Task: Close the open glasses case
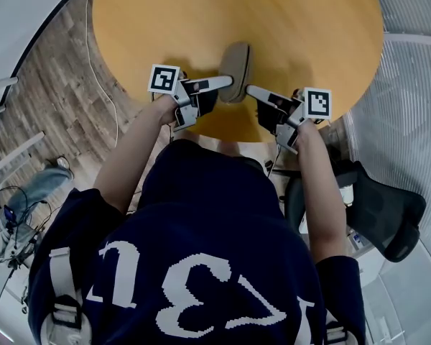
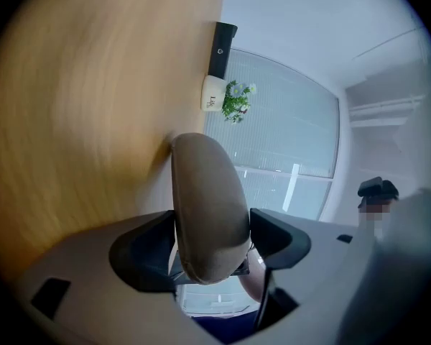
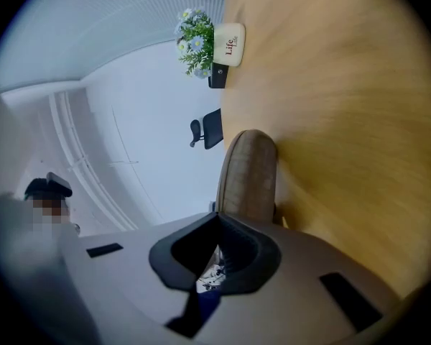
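A grey-brown glasses case [image 1: 236, 68] lies on the round wooden table [image 1: 309, 27], near its front edge, and looks closed. My left gripper [image 1: 226, 83] reaches in from the left. Its jaws stand wide on either side of the case's near end [image 2: 208, 207], the pads close against its sides; I cannot tell whether they touch. My right gripper [image 1: 250, 90] comes from the right with its jaws shut together and nothing between them. Its tips [image 3: 217, 216] sit just short of the case [image 3: 250, 175].
A small pot of flowers with a white label [image 3: 228, 45] stands at the table's far side, a black block beside it; the pot [image 2: 214, 94] also shows in the left gripper view. A black office chair [image 1: 388, 218] is at the right, and a wood floor with a cable [image 1: 100, 77] at the left.
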{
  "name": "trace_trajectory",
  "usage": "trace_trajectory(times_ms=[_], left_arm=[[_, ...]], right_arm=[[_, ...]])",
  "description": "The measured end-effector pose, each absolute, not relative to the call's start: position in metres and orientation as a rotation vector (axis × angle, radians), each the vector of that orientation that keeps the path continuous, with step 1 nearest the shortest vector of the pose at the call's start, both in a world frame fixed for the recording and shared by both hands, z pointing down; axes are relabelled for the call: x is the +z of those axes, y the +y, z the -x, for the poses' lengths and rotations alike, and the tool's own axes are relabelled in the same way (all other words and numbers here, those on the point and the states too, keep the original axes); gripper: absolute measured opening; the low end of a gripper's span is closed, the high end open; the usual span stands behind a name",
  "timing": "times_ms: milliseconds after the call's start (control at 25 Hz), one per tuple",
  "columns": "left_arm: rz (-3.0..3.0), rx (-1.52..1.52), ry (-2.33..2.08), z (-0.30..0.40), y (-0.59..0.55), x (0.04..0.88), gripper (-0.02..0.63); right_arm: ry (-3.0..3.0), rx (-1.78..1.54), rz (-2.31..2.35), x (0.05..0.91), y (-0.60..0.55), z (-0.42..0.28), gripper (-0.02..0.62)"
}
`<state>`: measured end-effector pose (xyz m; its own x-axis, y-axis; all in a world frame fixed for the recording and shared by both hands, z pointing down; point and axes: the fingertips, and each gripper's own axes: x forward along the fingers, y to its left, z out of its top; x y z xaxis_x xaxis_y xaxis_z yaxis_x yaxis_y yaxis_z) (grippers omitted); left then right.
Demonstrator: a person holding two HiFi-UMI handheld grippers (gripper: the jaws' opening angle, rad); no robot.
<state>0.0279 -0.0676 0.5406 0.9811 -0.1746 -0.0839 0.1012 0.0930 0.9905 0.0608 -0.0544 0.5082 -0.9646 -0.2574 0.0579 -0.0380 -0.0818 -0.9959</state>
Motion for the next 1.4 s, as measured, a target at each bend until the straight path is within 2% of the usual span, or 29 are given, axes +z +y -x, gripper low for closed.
trace_trajectory(times_ms=[440,720,760,800,840,880,1120,1400], left_arm=[[-1.343,-0.459,0.067,-0.037,-0.079,0.526,0.316],[-1.344,-0.434,0.017,-0.04,-0.087,0.535,0.304],[-1.34,-0.426,0.015,-0.042,-0.088,0.536,0.302],[-1.341,-0.415,0.011,-0.043,-0.088,0.536,0.302],[-1.345,-0.402,0.006,-0.044,-0.088,0.535,0.301],[-1.352,-0.388,0.003,-0.046,-0.088,0.534,0.299],[-1.413,-0.289,0.002,-0.057,-0.081,0.535,0.295],[-1.494,-0.132,0.025,-0.075,-0.064,0.539,0.282]], right_arm=[[1.94,-2.108,0.179,0.457,-0.059,-0.056,0.021],[2.1,-2.043,0.569,0.491,-0.077,-0.092,0.026],[2.109,-2.026,0.615,0.493,-0.08,-0.101,0.036],[2.124,-2.008,0.666,0.496,-0.083,-0.108,0.095],[2.14,-1.991,0.723,0.5,-0.087,-0.114,0.219],[2.15,-1.979,0.779,0.505,-0.089,-0.118,0.243],[2.154,-2.004,0.849,0.521,-0.099,-0.1,0.287],[2.188,-2.061,0.846,0.535,-0.101,-0.085,0.288]])
